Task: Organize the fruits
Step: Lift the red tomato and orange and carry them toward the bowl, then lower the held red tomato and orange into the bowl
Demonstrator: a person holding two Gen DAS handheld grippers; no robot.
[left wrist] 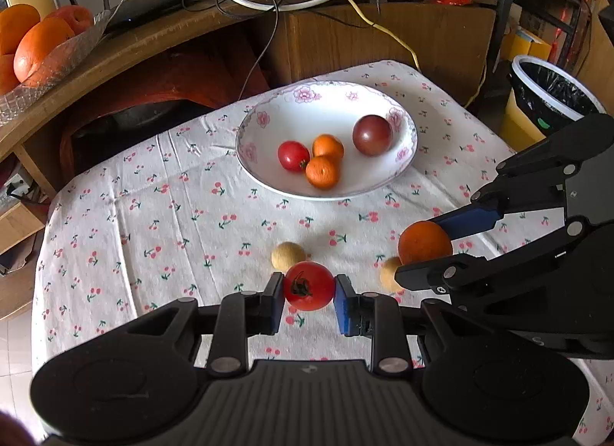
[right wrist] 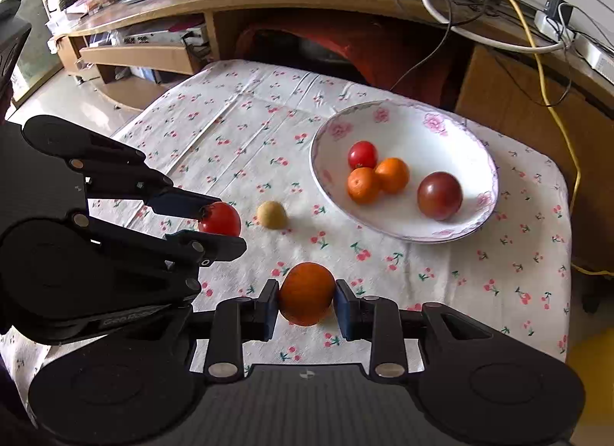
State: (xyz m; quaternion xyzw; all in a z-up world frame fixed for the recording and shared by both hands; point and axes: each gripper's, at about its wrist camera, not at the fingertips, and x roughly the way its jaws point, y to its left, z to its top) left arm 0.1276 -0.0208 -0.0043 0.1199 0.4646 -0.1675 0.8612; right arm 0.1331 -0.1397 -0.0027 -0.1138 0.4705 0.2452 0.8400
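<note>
- Left gripper (left wrist: 309, 286): clenched on a red tomato (left wrist: 309, 285), blue pads pressing its two sides; the fruit appears lifted off the cherry-print cloth (left wrist: 115, 215); the white bowl (left wrist: 406, 162) lies well ahead of the fingertips and a little to the right.
- Right gripper (right wrist: 306, 294): grasping an orange (right wrist: 306, 292) at its widest part; the same bowl (right wrist: 322, 177) lies ahead and to its right, holding a small tomato (right wrist: 362, 154), two mandarins (right wrist: 362, 185) and a dark plum-coloured fruit (right wrist: 439, 195).
- Risk, slip: both fruits are round and smooth, held only at two small patches; a slackened squeeze or a jolt would probably let either roll out and off the cloth.
- Risk, bruising: the tomato is likely soft; too hard a clench could split its skin.
- Risk, collision: the two grippers stand near each other; converging on one bowl together could knock fingers or fruit.
- Risk, stray fruit: a tan round fruit (left wrist: 288, 255) sits just ahead of the left fingertips, a second (left wrist: 389, 273) just beside the right gripper; a low pass may push either away.
- Risk, release: dropping from height could scatter the bowl's contents.
</note>
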